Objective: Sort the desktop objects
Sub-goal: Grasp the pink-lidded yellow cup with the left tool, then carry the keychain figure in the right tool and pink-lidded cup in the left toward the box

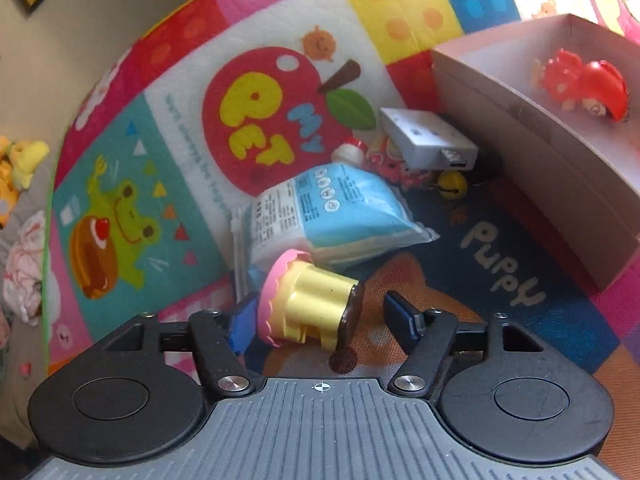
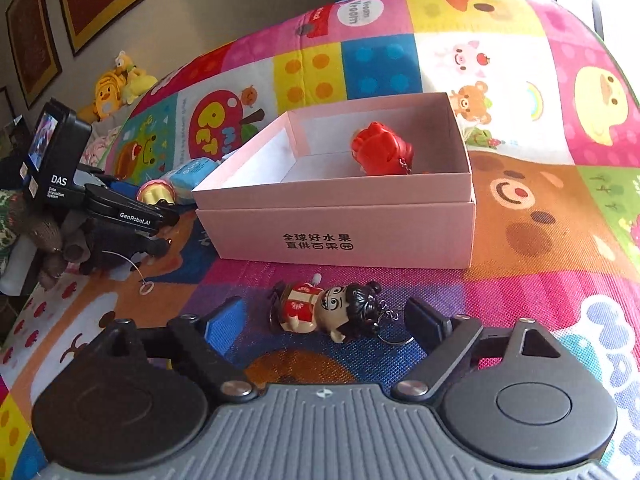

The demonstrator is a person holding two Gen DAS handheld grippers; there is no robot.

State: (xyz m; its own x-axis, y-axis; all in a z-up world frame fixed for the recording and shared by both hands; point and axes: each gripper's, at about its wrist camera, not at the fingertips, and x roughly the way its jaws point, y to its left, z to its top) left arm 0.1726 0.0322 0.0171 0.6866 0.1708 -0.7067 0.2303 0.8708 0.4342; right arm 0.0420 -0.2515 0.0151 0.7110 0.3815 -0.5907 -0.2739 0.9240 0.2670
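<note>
We count one pink box (image 2: 336, 200) ahead of our spread right gripper (image 2: 326, 322), holding one red toy (image 2: 382, 148); one doll keychain (image 2: 332, 312) lies between its jaws. One cupcake toy (image 1: 304, 304) lies between the spread jaws of our left gripper (image 1: 320, 316).

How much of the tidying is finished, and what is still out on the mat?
Done: one red figurine lies in the pink box. In hand: nothing gripped yet; the left tongs sit open around a yellow-and-pink cupcake toy, the right tongs open around a black-haired doll keychain. Left on the mat: a blue packet, a white adapter and a yellow bell.
</note>
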